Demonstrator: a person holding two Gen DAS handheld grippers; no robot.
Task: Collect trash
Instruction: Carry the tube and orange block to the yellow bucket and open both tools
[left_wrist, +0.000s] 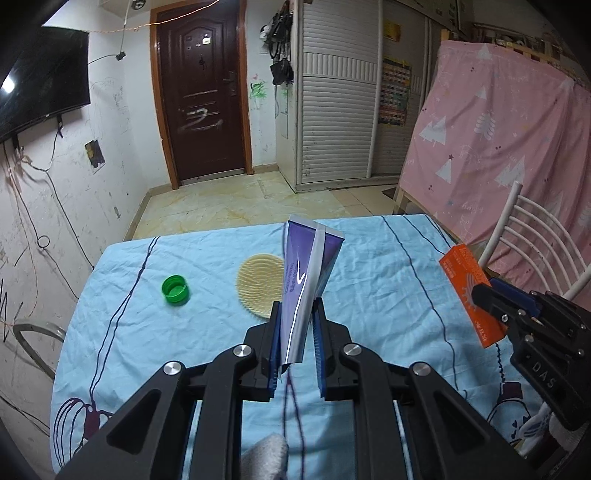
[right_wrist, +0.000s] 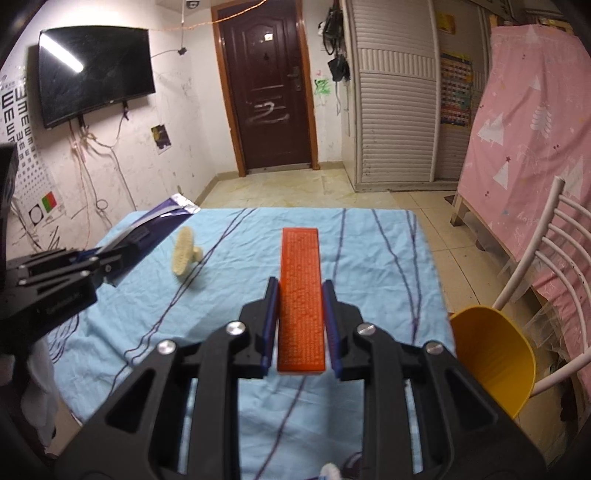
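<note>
The left tool (left_wrist: 295, 317) is clamped on a flattened purple toothpaste tube (left_wrist: 308, 273), its blue pads pressing the tube's lower part so that the tube sticks up and forward above the bench (left_wrist: 388, 280), which is covered with a light blue cloth marked by dark lines. The right tool (right_wrist: 300, 295) is clamped on a long orange box (right_wrist: 301, 295), which lies lengthwise between its pads and points toward the bench's far edge, held off the cloth. Still on the bench are a green bottle cap (left_wrist: 176, 290), open side up, toward the left edge, and a round cream-coloured ridged disc (left_wrist: 260, 286) near the middle, just left of the raised tube as the left wrist view shows it. A yellow bin (right_wrist: 493, 358) stands just off the bench's right edge, beside a white chair (right_wrist: 546, 258). A dark door (left_wrist: 201, 96) stands in the far wall.
</note>
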